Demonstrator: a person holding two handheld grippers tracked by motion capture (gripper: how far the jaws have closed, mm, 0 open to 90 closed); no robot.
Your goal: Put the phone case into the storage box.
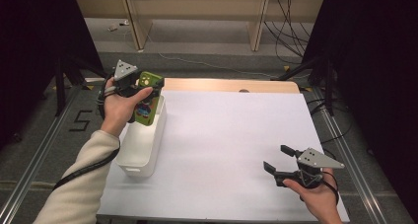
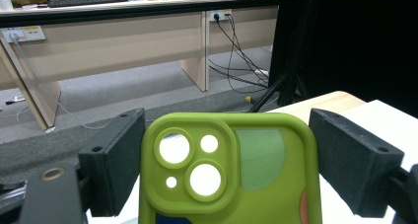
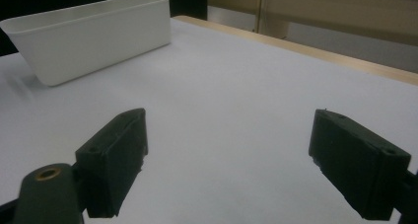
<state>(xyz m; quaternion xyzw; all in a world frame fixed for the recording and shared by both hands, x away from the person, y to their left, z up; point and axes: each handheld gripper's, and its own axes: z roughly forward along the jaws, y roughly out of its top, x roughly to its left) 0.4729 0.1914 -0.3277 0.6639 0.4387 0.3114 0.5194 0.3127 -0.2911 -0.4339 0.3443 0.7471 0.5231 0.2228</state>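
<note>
A green phone case (image 1: 148, 104) with round camera holes is held in the air over the far end of a long white bin (image 1: 142, 152). My left gripper (image 1: 150, 88) is shut on the phone case (image 2: 231, 184), one black jaw against each long edge, and the left gripper (image 2: 226, 150) faces out over the table's far edge. The case's lower part is cut off in the left gripper view. At the near right, my right gripper (image 1: 277, 158) hovers low over the white table sheet (image 1: 231, 130). The right gripper (image 3: 229, 155) stands open with nothing between its jaws. The bin (image 3: 93, 36) lies farther off.
A bare wooden strip (image 1: 231, 85) runs along the table's far edge. Beyond it are desk legs (image 1: 257, 29) and loose cables (image 1: 291, 31) on the floor. Dark stands flank the table on both sides. The sheet (image 3: 236, 76) spreads wide between the bin and my right gripper.
</note>
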